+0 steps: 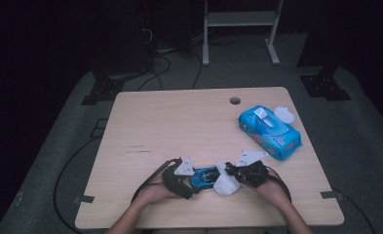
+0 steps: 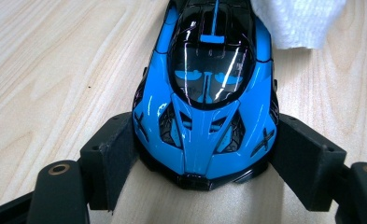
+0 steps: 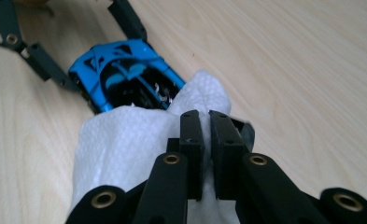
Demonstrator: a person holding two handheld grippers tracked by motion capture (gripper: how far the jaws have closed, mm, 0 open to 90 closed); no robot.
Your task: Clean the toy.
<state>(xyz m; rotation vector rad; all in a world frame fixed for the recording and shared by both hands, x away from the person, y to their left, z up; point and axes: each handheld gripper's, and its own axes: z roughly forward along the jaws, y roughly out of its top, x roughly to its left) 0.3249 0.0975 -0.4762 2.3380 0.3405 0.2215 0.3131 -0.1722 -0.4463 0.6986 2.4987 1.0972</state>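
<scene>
The right gripper [image 3: 205,119] pinches a white wipe [image 3: 125,144] against the blue toy car [image 2: 204,93], which the left gripper [image 2: 204,154] squeezes.

In the left gripper view the toy car [image 2: 204,107] is cut off at the top edge and partly covered at upper right by the white wipe [image 2: 295,21], while print on the wipes pack [image 1: 269,131] is too small to be read.
</scene>
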